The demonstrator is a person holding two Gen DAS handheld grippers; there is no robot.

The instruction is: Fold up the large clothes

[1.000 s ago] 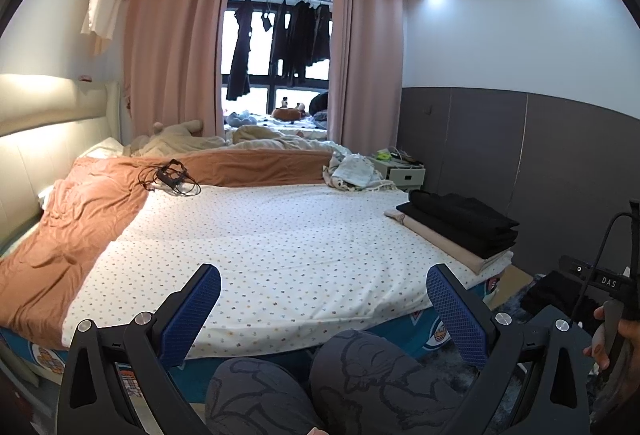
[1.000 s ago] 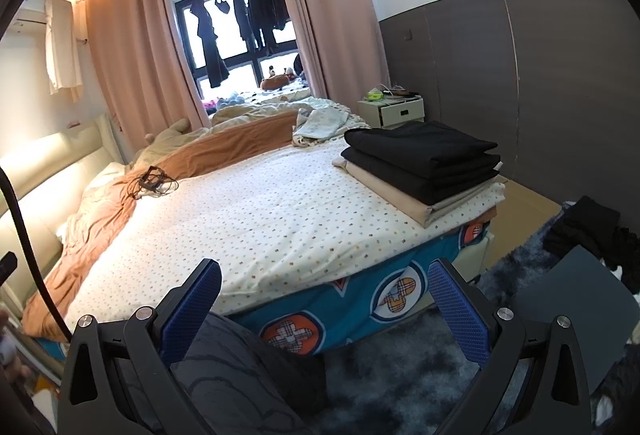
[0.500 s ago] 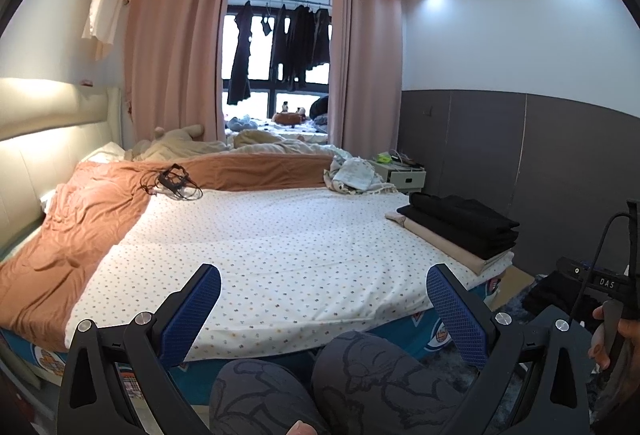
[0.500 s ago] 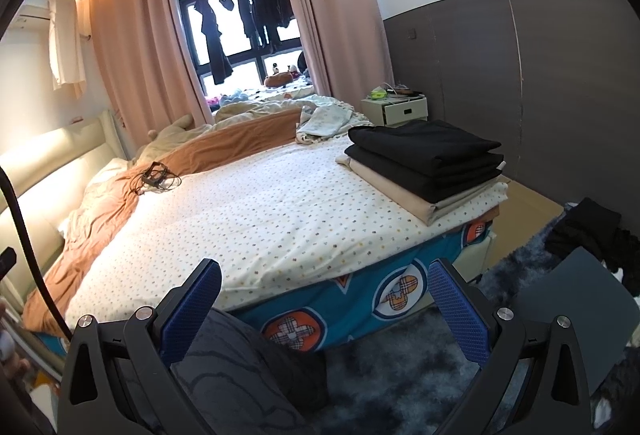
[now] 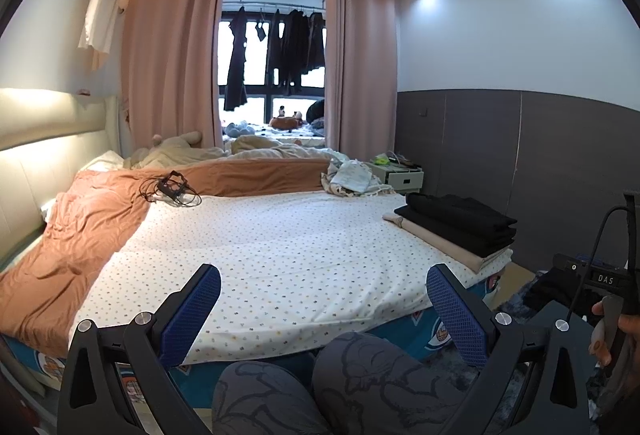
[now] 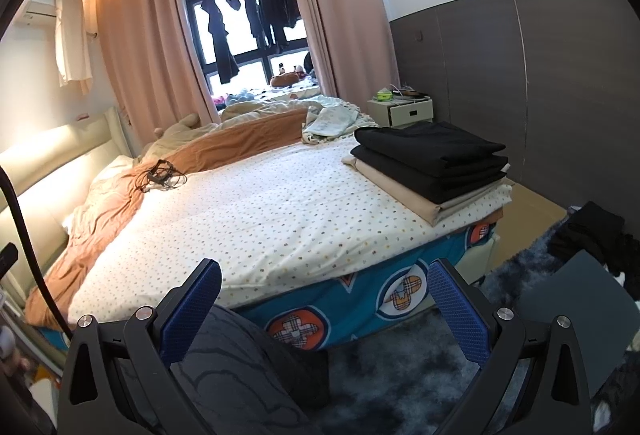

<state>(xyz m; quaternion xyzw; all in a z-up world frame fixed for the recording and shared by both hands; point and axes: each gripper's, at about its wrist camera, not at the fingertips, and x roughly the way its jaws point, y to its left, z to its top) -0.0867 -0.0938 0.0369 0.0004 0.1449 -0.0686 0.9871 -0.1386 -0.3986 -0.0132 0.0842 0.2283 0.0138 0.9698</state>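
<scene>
While both tools idle, folded stack sits at the bed corner.
Left tool, right tool: fingers apart, empty; likely between garments.

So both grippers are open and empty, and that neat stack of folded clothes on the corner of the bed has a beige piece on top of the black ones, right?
Not quite. The beige piece lies at the bottom of the stack, under the black ones, as the right wrist view shows. The rest holds: the left gripper and right gripper are open and empty.
</scene>
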